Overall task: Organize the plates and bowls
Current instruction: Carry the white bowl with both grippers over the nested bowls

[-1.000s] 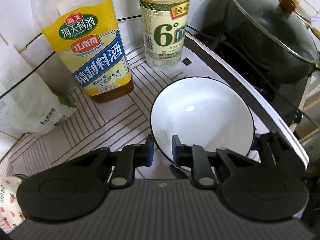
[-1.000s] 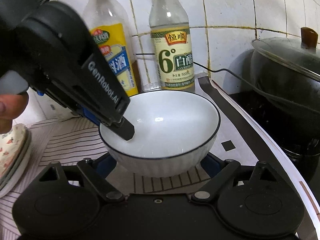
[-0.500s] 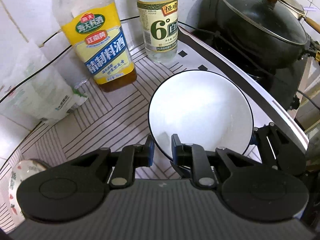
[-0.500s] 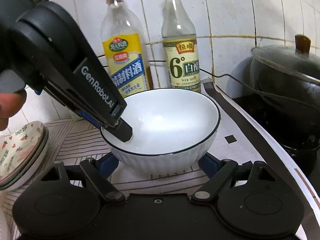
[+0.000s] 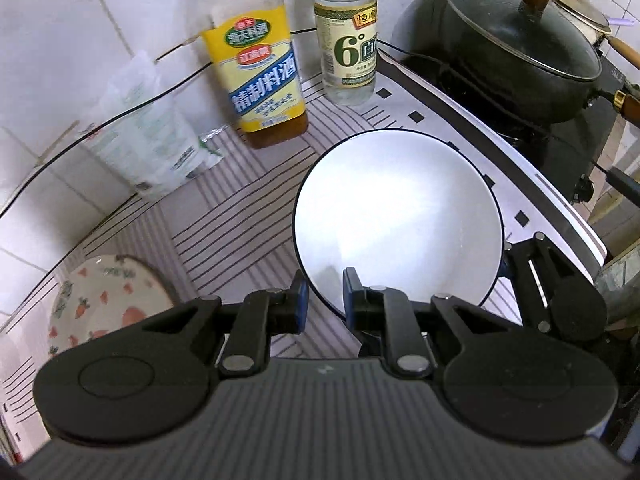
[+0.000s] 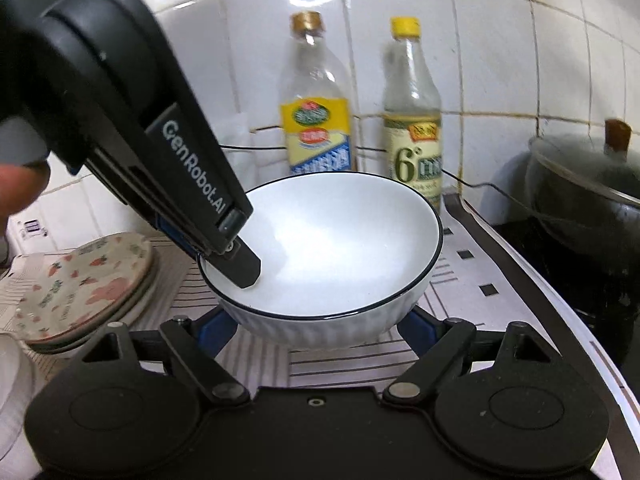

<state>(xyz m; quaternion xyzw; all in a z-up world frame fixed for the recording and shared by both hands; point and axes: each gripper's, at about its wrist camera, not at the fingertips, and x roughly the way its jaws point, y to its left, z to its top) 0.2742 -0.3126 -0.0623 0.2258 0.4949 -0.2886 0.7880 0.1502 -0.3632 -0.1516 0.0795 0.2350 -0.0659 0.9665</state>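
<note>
Your left gripper [image 5: 324,296] pinches the bowl [image 5: 396,216] rim, right gripper [image 6: 316,324] wide open underneath (glazed, slippery): tilt and it slides.

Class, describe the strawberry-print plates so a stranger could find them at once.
Start at the black pot on the right, then cross the striped mat past the white bowl. The strawberry-print plates are stacked at the far left, the only patterned crockery.

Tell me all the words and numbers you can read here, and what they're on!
"GenRobot.AI": on the left gripper.
"6°": on the clear bottle.
"精制料酒": on the yellow-label bottle.
Smaller print on both labels and on the plastic bag is too blurred to read.
</note>
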